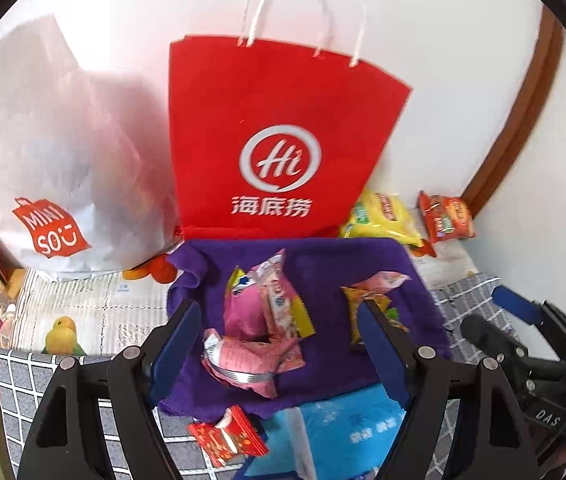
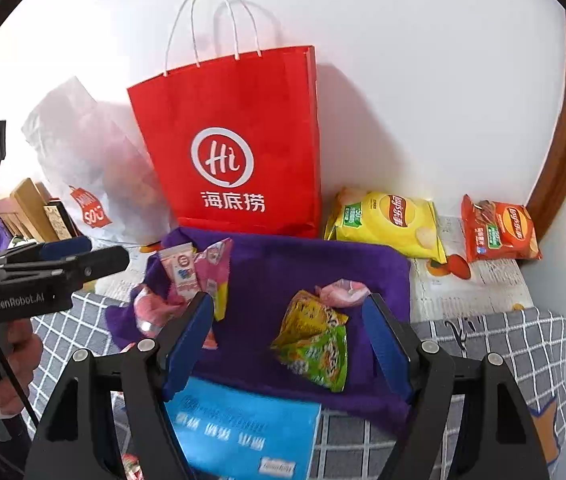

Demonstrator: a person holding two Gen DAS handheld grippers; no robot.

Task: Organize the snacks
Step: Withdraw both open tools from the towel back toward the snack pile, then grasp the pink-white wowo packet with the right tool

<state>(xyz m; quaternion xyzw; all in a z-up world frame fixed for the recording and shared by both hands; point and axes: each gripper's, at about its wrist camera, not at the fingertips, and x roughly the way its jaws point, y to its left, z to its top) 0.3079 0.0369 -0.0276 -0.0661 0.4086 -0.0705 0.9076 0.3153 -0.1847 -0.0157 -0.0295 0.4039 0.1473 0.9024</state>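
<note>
Snacks lie scattered on a purple towel (image 2: pixel 283 272) spread over the surface, and we hold both tools above it with jaws wide apart, gripping nothing. Between our left tool (image 1: pixel 279 340) fingers sits a heap of pink snack packets (image 1: pixel 259 328), with a small red packet (image 1: pixel 227 438) just off the towel's near edge beside a blue pack (image 1: pixel 347 432). Our right tool (image 2: pixel 289 336) frames a yellow-green snack bag (image 2: pixel 315 340) that touches a pink wrapper (image 2: pixel 343 290). Behind the towel a red paper bag (image 2: pixel 235 152) stands upright against the wall, a white plastic bag (image 1: pixel 51 152) to its left, and yellow chips (image 2: pixel 387 220) and orange chips (image 2: pixel 499 232) to its right.
</note>
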